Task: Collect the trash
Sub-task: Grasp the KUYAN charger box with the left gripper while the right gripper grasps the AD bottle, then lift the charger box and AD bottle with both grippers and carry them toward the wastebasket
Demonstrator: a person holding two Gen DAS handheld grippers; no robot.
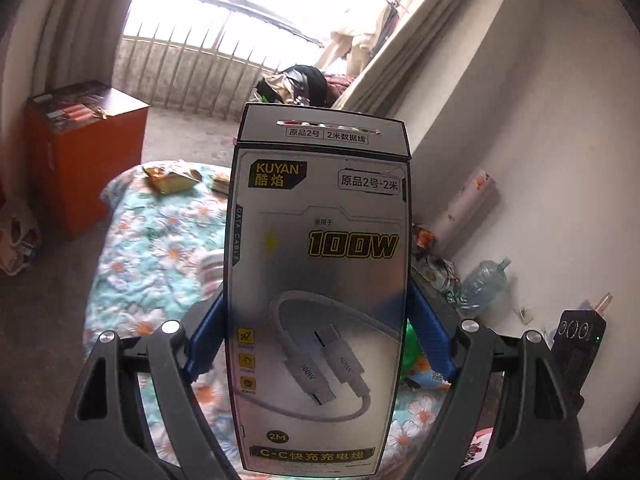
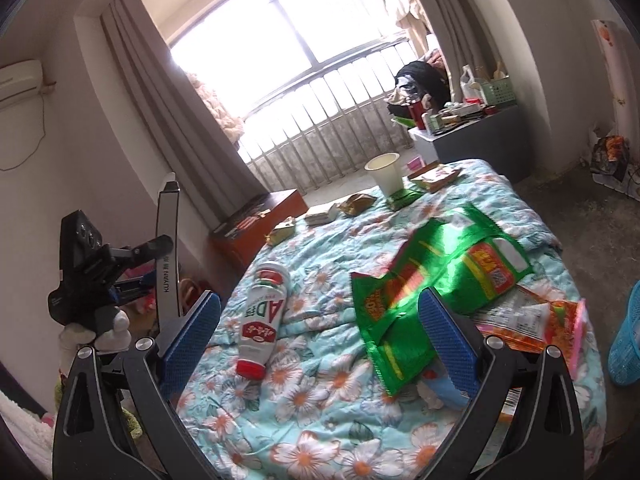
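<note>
My left gripper (image 1: 316, 294) is shut on a silver data-cable box (image 1: 316, 280), its blue pads pressing the box's two long sides. The box stands upright and blocks much of that view. In the right wrist view the same left gripper (image 2: 120, 280) holds the box (image 2: 166, 248) in the air, left of the bed. My right gripper (image 2: 320, 300) is open over the floral quilt (image 2: 320, 420) with nothing between its fingers. Beyond it lie a white bottle with a red cap (image 2: 262, 316) and a crumpled green snack bag (image 2: 436, 268).
An orange wrapper (image 2: 532, 320), a paper cup (image 2: 386, 174) and small snack wrappers (image 2: 358, 203) lie on the bed. A blue basket (image 2: 626, 344) stands at the right edge. An orange-brown cabinet (image 1: 84, 152) is left of the bed and a large water bottle (image 1: 484, 284) is on the floor.
</note>
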